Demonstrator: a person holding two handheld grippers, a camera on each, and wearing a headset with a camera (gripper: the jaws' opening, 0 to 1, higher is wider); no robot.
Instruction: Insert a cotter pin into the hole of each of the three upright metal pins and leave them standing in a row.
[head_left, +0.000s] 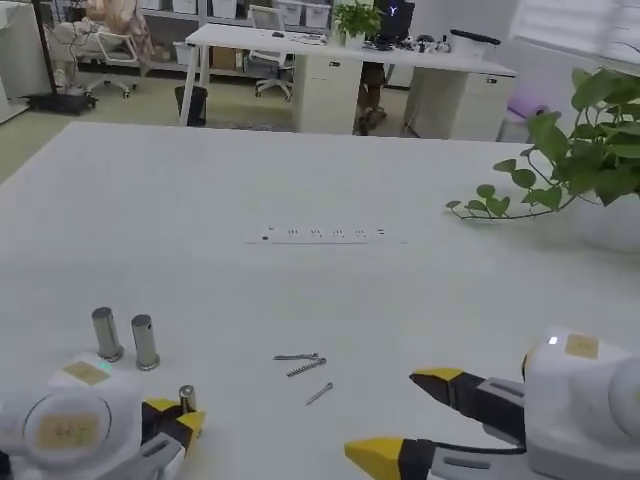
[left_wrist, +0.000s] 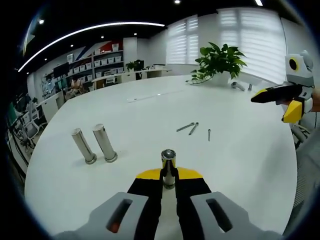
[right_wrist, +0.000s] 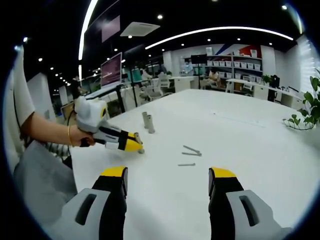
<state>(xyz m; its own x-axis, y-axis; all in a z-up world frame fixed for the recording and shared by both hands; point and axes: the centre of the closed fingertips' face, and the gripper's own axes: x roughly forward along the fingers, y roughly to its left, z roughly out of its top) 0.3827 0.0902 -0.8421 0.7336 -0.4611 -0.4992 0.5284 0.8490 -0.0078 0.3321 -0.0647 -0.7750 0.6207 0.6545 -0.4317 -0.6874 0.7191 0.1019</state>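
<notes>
My left gripper (left_wrist: 168, 178) is clamped on one upright metal pin (left_wrist: 168, 159) standing on the white table (left_wrist: 240, 150). The other two pins (left_wrist: 105, 143) stand close together beside it. Three cotter pins (left_wrist: 192, 128) lie loose further out. My right gripper (right_wrist: 167, 179) hovers with its jaws wide apart, holding nothing.

Open-plan office: white desks (head_left: 430, 60) w/ swivel chairs (head_left: 270, 62), shelving (left_wrist: 107, 61) at back, window blinds (left_wrist: 242, 40), potted plant (head_left: 590, 150), ceiling strip lights (right_wrist: 215, 31).
</notes>
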